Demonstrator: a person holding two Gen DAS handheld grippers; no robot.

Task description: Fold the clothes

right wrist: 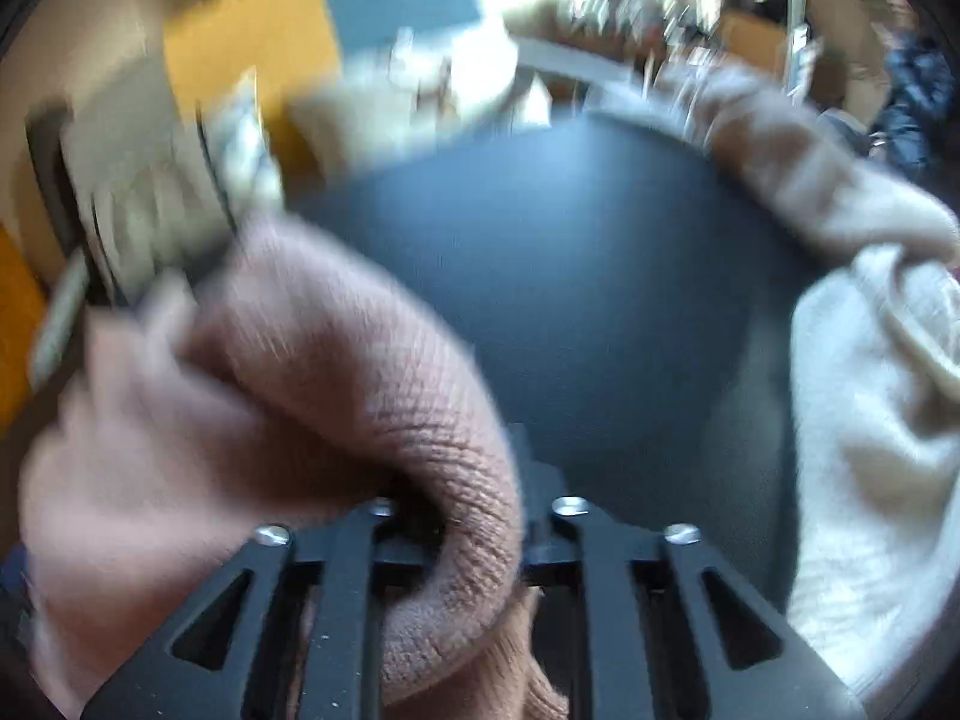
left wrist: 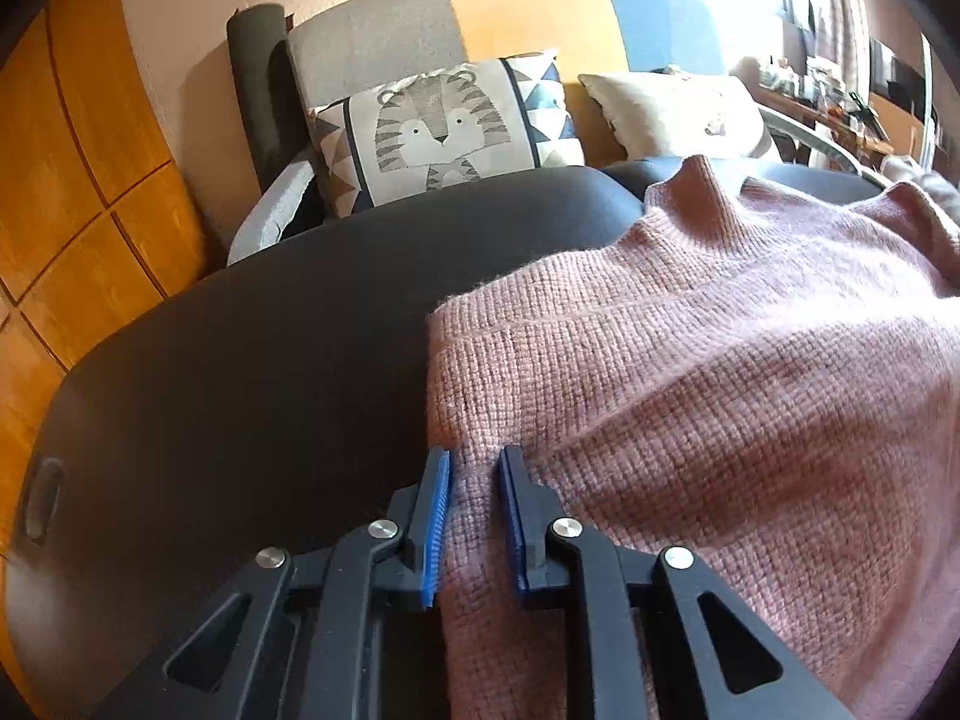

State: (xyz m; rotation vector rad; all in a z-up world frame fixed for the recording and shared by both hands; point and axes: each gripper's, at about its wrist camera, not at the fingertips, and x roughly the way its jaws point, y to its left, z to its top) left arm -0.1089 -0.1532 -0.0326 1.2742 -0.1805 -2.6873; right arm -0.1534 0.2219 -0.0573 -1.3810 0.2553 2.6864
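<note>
L gripper (left wrist: pixel 474 468) is pinching the near edge of the pink knit sweater (left wrist: pixel 690 372), w/ a narrow band of knit sitting between its blue pads (left wrist: pixel 437 516); jaws are drawn in close on the fabric. From the grip the sweater is spreading out to the right and away over the dark table (left wrist: pixel 270 330), its far edge rising in two soft peaks. Table's left half is showing bare, w/ an oval handle cutout (left wrist: pixel 43 498) near its left rim.

Beyond the table a tiger-print cushion (left wrist: pixel 444 126) is leaning against a grey/orange/blue sofa back (left wrist: pixel 528 12), w/ a cream cushion (left wrist: pixel 678 114) beside it on the right. Orange wood panelling (left wrist: pixel 66 180) is running down the left.

R gripper (right wrist: pixel 465 516) view is motion-blurred. A thick roll of the same pink sweater (right wrist: pixel 360 372) is bunching over and between its fingers, hiding the tips; it appears to be gripping the fabric. Sweater is filling the left of that view, table (right wrist: pixel 570 276) lying ahead. A cream garment (right wrist: pixel 870 420) is lying heaped at the right, w/ a beige-pink one (right wrist: pixel 798 162) past it at the table's far edge.
</note>
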